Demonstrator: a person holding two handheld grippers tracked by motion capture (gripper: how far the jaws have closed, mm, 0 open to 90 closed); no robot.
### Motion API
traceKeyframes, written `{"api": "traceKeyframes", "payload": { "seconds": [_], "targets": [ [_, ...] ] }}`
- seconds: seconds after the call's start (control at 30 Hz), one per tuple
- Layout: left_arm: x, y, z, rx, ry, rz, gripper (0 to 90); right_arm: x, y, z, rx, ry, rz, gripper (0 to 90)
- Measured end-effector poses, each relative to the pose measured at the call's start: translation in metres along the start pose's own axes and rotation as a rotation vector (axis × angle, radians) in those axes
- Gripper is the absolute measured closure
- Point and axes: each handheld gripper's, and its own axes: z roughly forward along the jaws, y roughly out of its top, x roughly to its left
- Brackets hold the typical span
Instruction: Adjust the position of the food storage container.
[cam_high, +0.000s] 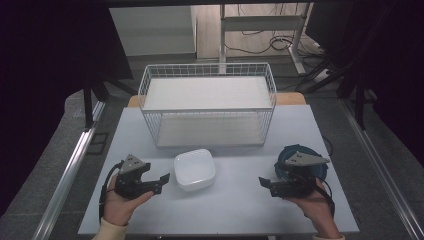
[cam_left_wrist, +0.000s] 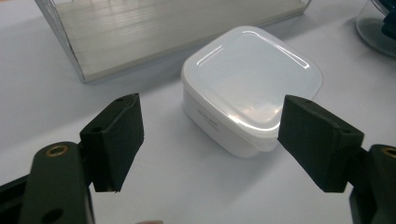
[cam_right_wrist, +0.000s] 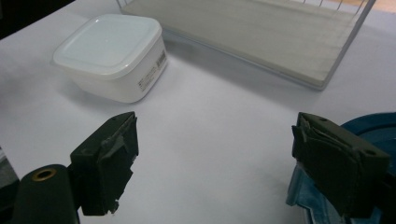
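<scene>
On the worktop (cam_high: 235, 205) the wire basket (cam_high: 207, 102) stands at the far side, and the white lidded container (cam_high: 195, 170) sits just in front of it, near the middle. It lies flat, lid up, roughly square, so no real long axis; one corner points at the left claw (cam_high: 162, 181). That claw gapes, empty, close beside it. The right claw (cam_high: 264, 183), also spread and empty, hangs well apart, by a blue dish (cam_high: 285, 157). Looks like the approach: next, closing in squarely across the container's walls.
</scene>
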Motion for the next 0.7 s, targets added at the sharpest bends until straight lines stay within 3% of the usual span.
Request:
{"api": "traceKeyframes", "payload": {
  "seconds": [0.2, 0.33, 0.53, 0.7],
  "targets": [
    [0.0, 0.001, 0.003, 0.014, -0.011, -0.021, 23.3, 0.003, 0.0, -0.002, -0.014, -0.006, 0.005, 16.6],
    [0.002, -0.002, 0.005, 0.028, -0.046, -0.055, 23.0, 0.007, 0.003, 0.0, -0.005, 0.014, -0.008, 17.6],
    [-0.006, -0.001, -0.002, 0.026, -0.003, -0.032, 23.3, 0.017, 0.01, 0.0, -0.016, 0.023, -0.038, 22.1],
    [-0.017, 0.004, 0.0, 0.027, -0.028, 0.0, 23.6, 0.016, 0.011, -0.007, -0.045, 0.006, -0.028, 22.9]
  ]
}}
